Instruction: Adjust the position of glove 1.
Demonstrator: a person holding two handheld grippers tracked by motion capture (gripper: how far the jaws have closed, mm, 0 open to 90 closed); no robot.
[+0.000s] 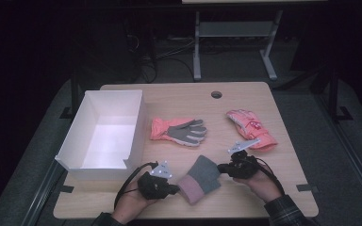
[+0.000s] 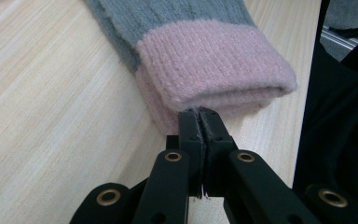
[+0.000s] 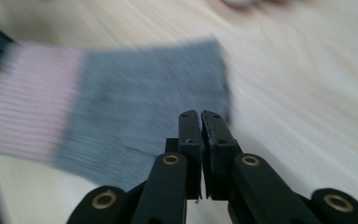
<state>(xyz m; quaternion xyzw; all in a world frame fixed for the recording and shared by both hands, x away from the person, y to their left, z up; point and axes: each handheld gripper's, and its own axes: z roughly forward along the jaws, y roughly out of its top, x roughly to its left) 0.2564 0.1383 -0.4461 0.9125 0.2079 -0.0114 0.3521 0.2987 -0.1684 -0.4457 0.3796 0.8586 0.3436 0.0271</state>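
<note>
A knitted mitten (image 1: 200, 179), grey with a pink cuff, lies flat near the table's front edge between my two grippers. My left gripper (image 1: 176, 189) is shut, and its tips touch the lower edge of the pink cuff (image 2: 214, 65); I see no fabric between the jaws. In the left gripper view the tips of the left gripper (image 2: 198, 113) meet right at the cuff. My right gripper (image 1: 220, 167) is at the mitten's grey end. In the right gripper view the right gripper (image 3: 200, 115) is shut over the blurred grey mitten (image 3: 144, 112), gripping nothing.
An open white box (image 1: 104, 134) stands at the table's left. An orange glove with a grey palm (image 1: 179, 130) lies mid-table. A pink glove (image 1: 250, 128) lies to its right, just behind the right gripper. A round cable hole (image 1: 216, 94) is near the far edge.
</note>
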